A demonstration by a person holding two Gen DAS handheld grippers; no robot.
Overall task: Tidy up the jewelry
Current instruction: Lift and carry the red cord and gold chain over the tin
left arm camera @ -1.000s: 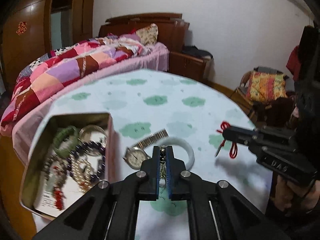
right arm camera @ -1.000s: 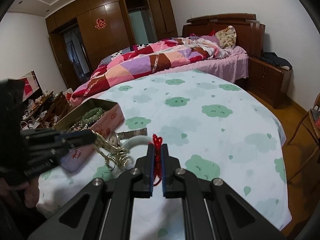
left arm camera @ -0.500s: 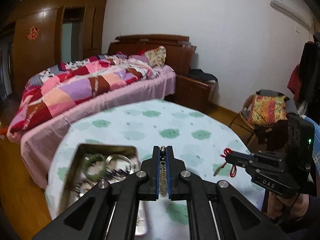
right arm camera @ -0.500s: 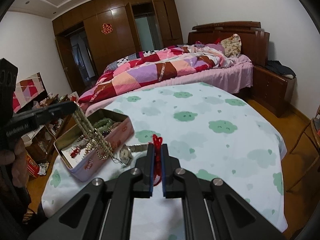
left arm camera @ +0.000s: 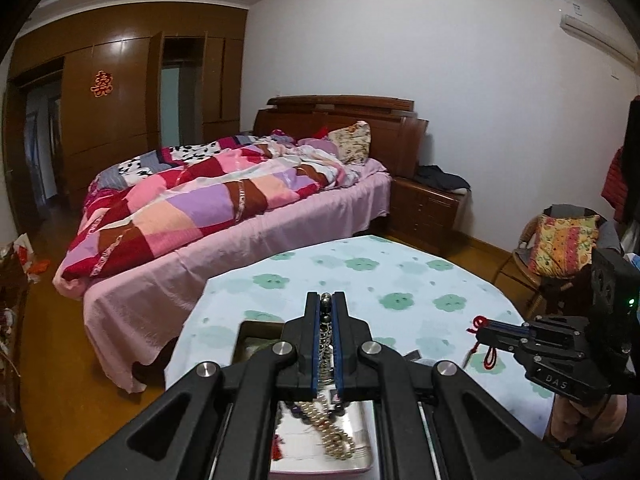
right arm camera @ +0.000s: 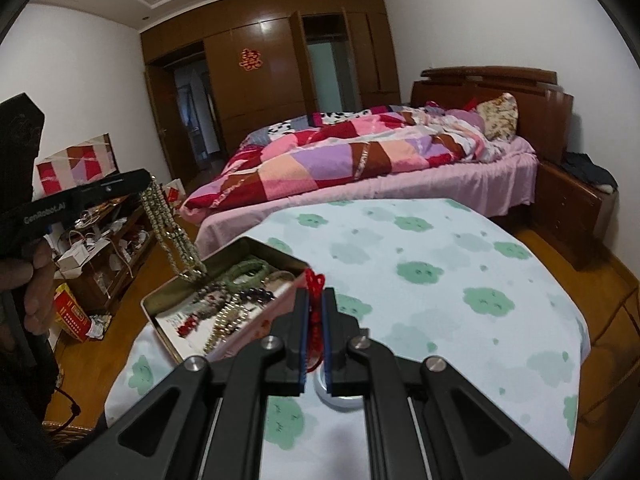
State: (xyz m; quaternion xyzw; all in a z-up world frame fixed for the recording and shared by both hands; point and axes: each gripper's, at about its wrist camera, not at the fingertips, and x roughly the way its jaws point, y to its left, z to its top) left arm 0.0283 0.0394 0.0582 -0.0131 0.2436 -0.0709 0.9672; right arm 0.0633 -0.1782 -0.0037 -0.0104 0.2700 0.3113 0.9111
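Raised since the earlier frame, the left gripper (left arm camera: 326, 308) is clamped on a pale beaded metal necklace (right arm camera: 170, 232), whose lower end dangles below it into the open rectangular metal tin (right arm camera: 160, 312). Green bead bracelets (right arm camera: 248, 270) and dark beads (right arm camera: 256, 294) are held in the tin. The right gripper (right arm camera: 315, 312) is closed on a red knotted cord (right arm camera: 314, 284), right of the tin.

At lower centre of the frame, the right gripper (right arm camera: 315, 320) pinches a red knotted cord (right arm camera: 314, 292) above a round table in a cloud-print cloth (right arm camera: 460, 264). At left, the left gripper (right arm camera: 142, 179) dangles a pale beaded necklace (right arm camera: 170, 232) over an open rectangular metal tin (right arm camera: 160, 322) of jewellery.
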